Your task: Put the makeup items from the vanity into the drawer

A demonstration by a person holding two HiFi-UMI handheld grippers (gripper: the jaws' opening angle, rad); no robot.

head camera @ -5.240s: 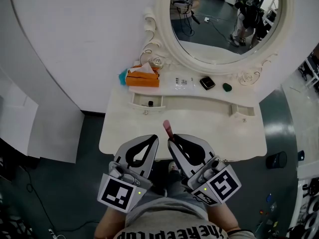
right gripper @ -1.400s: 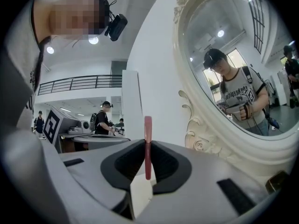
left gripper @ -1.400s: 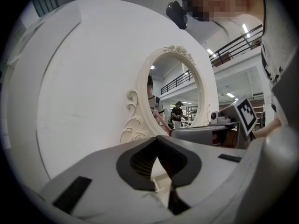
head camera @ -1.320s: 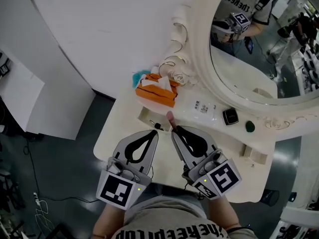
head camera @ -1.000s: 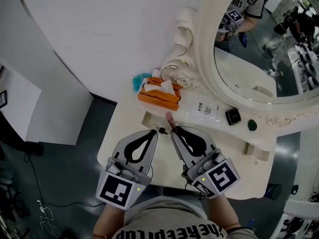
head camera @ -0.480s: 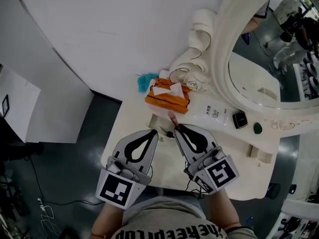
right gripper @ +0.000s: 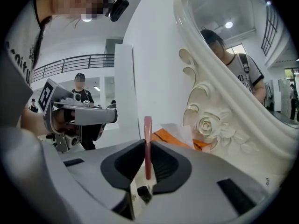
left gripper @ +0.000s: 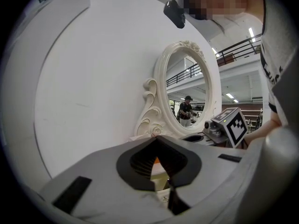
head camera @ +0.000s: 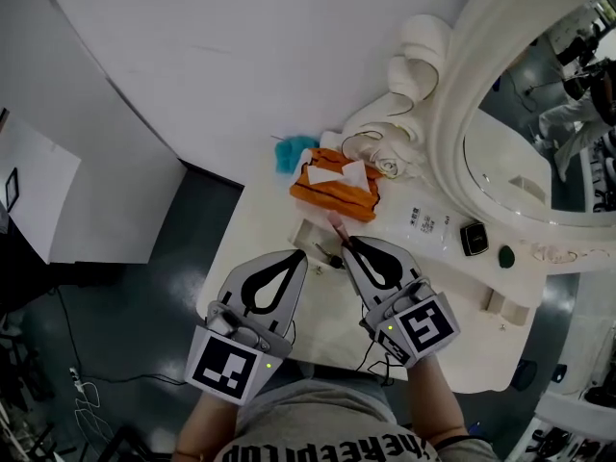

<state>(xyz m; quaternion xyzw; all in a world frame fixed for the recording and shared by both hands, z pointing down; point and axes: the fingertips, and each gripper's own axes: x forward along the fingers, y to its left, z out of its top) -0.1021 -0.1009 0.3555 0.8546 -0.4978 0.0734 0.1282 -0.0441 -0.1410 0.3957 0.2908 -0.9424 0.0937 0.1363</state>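
Note:
My right gripper (head camera: 345, 245) is shut on a slim pink makeup stick (head camera: 335, 224), held upright just above the small open drawer (head camera: 306, 231) at the vanity's left. In the right gripper view the pink makeup stick (right gripper: 147, 143) rises between the closed jaws, with a small dark item (right gripper: 144, 195) below it in the drawer. My left gripper (head camera: 299, 256) is shut and holds nothing, close beside the right one over the vanity's front edge. A clear bottle (head camera: 423, 223), a black compact (head camera: 474, 239) and a green item (head camera: 506, 255) lie on the shelf under the mirror.
An orange tissue box (head camera: 337, 187) sits right behind the open drawer, with a teal object (head camera: 292, 152) beside it. The carved mirror frame (head camera: 423, 75) looms on the right. A second small drawer (head camera: 496, 301) is at the vanity's right end. Dark floor lies to the left.
The view has closed in on the vanity's left end. My right gripper has carried the pink stick forward over the open drawer. The left gripper has stayed shut alongside.

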